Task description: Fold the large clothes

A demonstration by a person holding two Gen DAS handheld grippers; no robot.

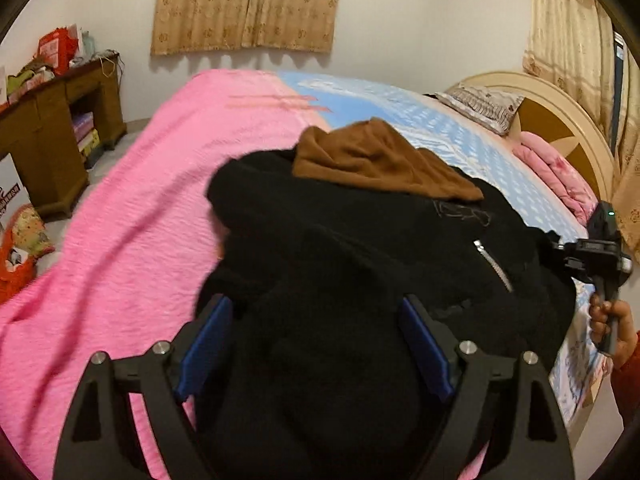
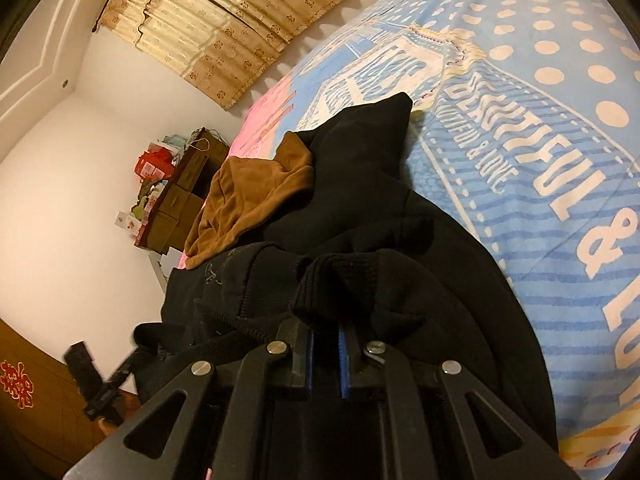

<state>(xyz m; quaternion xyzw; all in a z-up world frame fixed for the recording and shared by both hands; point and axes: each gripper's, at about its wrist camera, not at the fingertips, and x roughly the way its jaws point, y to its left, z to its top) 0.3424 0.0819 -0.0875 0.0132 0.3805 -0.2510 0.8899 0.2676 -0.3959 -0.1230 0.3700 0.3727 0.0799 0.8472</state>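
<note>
A large black jacket (image 1: 360,240) with a brown-lined hood (image 1: 380,160) lies bunched on the bed. My left gripper (image 1: 316,336) is open, its blue pads on either side of black fabric that lies between them. My right gripper (image 2: 324,340) is shut on a fold of the black jacket (image 2: 360,280), at its ribbed edge. The brown hood lining (image 2: 248,196) shows beyond it. The right gripper also shows at the right edge of the left wrist view (image 1: 600,248), held by a hand.
The bed has a pink cover (image 1: 140,208) on the left and a blue printed sheet (image 2: 540,160) on the right. A pillow (image 1: 480,104) and headboard (image 1: 560,128) are at the far right. A cluttered brown desk (image 1: 52,128) stands left of the bed. Curtains (image 1: 248,4) hang behind.
</note>
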